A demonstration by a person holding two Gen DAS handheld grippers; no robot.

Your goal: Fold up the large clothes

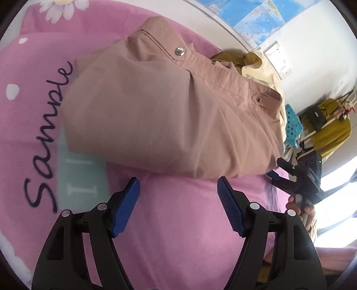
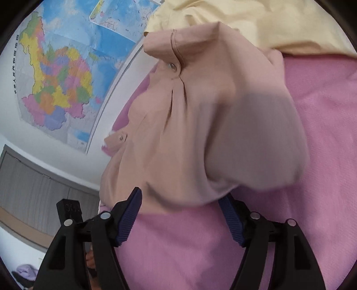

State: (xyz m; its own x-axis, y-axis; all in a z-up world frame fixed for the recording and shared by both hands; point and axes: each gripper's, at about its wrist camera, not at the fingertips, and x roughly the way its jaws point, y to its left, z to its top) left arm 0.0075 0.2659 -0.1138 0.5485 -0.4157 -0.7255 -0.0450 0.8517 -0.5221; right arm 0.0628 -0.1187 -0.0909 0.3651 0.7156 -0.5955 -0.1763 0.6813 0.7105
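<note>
Your left gripper (image 1: 178, 185), black frame with blue ribbed pads, hangs over the pink bedsheet (image 1: 178, 234) with its jaws spread wide, nothing between the pads. The folded dusty-pink cotton garment with metal snap buttons (image 1: 156, 116) lies on the sheet just ahead of the fingertips; the near folded edge sits right at the tip of the right-hand pad (image 1: 229, 209), and contact can't be told. Left-hand pad is clear of the cloth, over bare sheet.

Your right gripper (image 2: 180, 198), same build, is also released, jaws wide apart. The garment (image 2: 200, 133) bulges up close in front of it, its lower edge draping over both fingertips in the right wrist view, but the pads aren't pressing on it. From the left wrist view, the right gripper (image 1: 276, 171) shows at the garment's far right corner, with your hand (image 1: 299, 207) on its handle.

The sheet has dark script lettering (image 1: 44, 142), a pale teal patch (image 1: 78, 176) partly under the garment, and a white daisy print (image 1: 60, 9). A pale yellow cloth (image 2: 256, 26) lies bunched behind the garment, touching it. A coloured wall map (image 2: 60, 82) hangs behind the bed. A turquoise perforated plastic basket (image 1: 293, 125) and a mustard-yellow chair (image 1: 332, 131) stand off to the side.
</note>
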